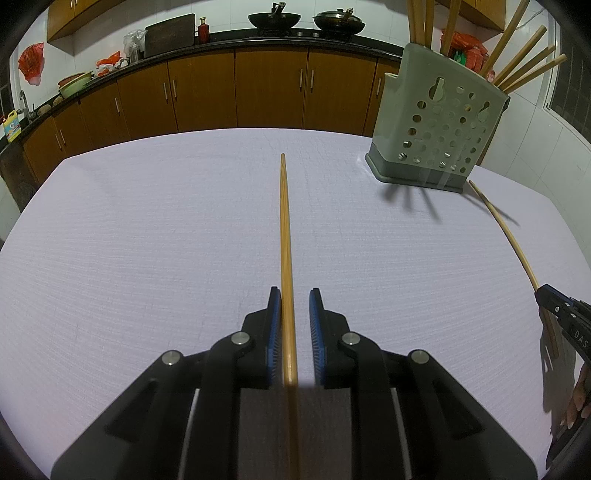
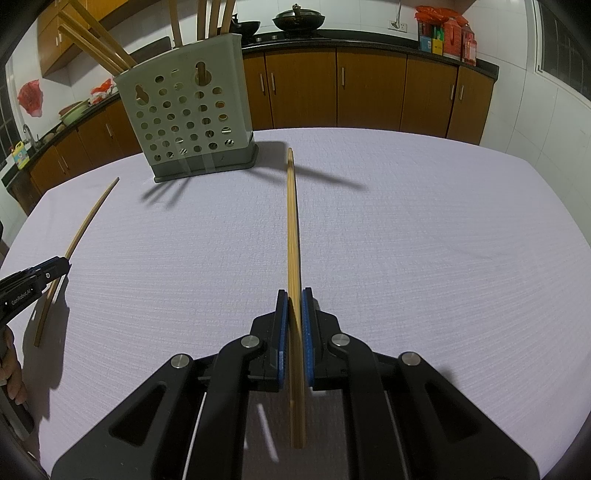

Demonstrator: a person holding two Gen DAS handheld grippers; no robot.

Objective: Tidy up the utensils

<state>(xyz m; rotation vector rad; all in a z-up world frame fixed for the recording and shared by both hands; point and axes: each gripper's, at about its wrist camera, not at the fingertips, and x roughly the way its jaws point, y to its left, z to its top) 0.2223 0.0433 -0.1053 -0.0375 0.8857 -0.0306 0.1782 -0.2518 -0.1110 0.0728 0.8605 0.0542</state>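
Note:
A grey perforated utensil holder stands on the white table with several wooden chopsticks upright in it. In the left wrist view my left gripper is open, its pads on either side of a wooden chopstick that lies on the table, touching the left pad and apart from the right one. In the right wrist view my right gripper is shut on a second chopstick and holds it lifted, tip pointing forward. Each gripper shows at the edge of the other's view.
The white tablecloth covers the table. Behind it runs a brown kitchen cabinet with a dark counter carrying two woks, a cutting board, a bottle, bowls and red bags. White tiled wall stands at the right.

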